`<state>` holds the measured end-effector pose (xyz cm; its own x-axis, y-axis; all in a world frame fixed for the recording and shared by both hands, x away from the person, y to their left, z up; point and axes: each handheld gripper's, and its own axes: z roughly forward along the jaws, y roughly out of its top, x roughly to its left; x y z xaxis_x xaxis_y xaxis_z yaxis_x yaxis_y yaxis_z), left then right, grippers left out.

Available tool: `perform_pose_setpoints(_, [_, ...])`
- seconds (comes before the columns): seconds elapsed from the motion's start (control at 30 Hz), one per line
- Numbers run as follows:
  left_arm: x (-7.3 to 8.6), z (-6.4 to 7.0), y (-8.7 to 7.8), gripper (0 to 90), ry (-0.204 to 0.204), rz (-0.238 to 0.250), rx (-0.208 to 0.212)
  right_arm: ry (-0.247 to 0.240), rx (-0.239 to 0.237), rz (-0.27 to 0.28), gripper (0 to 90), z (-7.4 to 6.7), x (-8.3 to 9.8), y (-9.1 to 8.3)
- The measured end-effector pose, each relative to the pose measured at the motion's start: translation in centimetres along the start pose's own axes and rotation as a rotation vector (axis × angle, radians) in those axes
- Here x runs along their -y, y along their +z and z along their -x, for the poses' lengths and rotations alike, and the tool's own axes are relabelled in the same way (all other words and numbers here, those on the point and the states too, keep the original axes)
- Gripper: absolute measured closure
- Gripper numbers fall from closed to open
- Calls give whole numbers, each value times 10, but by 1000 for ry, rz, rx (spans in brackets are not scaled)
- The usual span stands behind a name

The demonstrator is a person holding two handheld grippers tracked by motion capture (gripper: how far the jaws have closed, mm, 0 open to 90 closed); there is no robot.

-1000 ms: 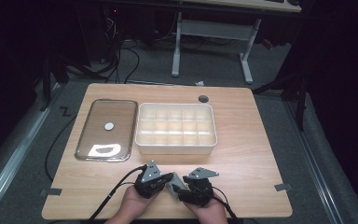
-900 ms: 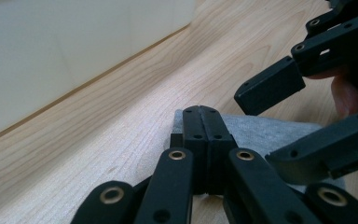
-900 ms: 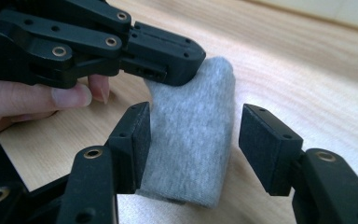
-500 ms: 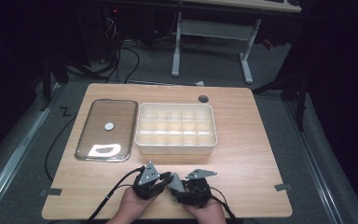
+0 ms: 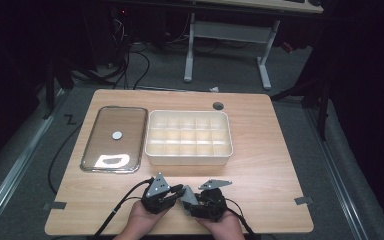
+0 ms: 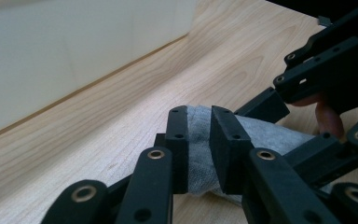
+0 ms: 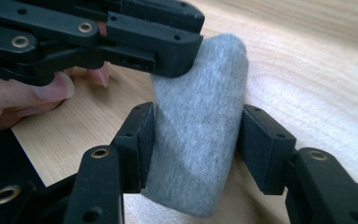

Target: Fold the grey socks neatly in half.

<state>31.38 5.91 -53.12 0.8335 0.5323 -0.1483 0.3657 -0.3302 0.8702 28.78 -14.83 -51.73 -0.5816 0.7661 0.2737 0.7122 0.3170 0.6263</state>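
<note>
A small grey cloth (image 7: 200, 88), rolled like a sock, is held just above the wooden table (image 5: 260, 175) near its front edge. My left gripper (image 6: 199, 112) has the cloth (image 6: 270, 135) between its pads. Its jaws have just been closing, and the pads press on one end of the fabric. My right gripper (image 7: 196, 116) is shut on the middle of the cloth, with a pad against each side. In the high view the left gripper (image 5: 181, 190) and right gripper (image 5: 187, 199) meet tip to tip, each in a hand.
A white box with several compartments (image 5: 189, 156) stands at the table's middle, just beyond the grippers. To its left lies a clear lid (image 5: 114, 137) with a metal rim. A cable hole (image 5: 218, 106) is at the back edge.
</note>
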Motion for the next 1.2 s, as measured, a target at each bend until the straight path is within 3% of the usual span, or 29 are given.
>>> perform_pose_setpoints(0.3, [0, 0, 0, 801, 5, -4, 2, 2, 4, 26, 529, 5, -6, -10])
perform_pose_setpoints(0.53, [0, 1, 0, 799, 8, -8, 5, 19, -25, -41, 513, 4, -4, 1])
perform_pose_setpoints(0.67, [0, 1, 0, 796, 9, -4, 4, 8, -24, -51, 531, 3, -5, 3])
perform_pose_setpoints(0.83, [0, 1, -3, 776, 10, 18, 7, 3, -40, -80, 610, 4, -9, 4])
perform_pose_setpoints(0.93, [-1, 1, -9, 706, 12, 16, 2, -3, -43, -73, 653, 3, -9, 3])
perform_pose_setpoints(1.03, [-6, -6, -33, 654, 64, -1, -67, -33, -39, -58, 691, 0, -9, 0])
perform_pose_setpoints(1.07, [-6, -6, -33, 639, 64, -1, -67, -33, -39, -58, 691, 0, -9, 0])
perform_pose_setpoints(1.13, [-6, -12, -48, 623, 98, -15, -123, -61, -25, -54, 694, -2, -10, -1])
perform_pose_setpoints(1.17, [-2, -20, -62, 603, 91, -26, -150, -83, 1, -49, 697, -3, -12, -2])
perform_pose_setpoints(1.2, [-2, -20, -62, 595, 91, -26, -150, -83, 1, -49, 697, -3, -12, -2])
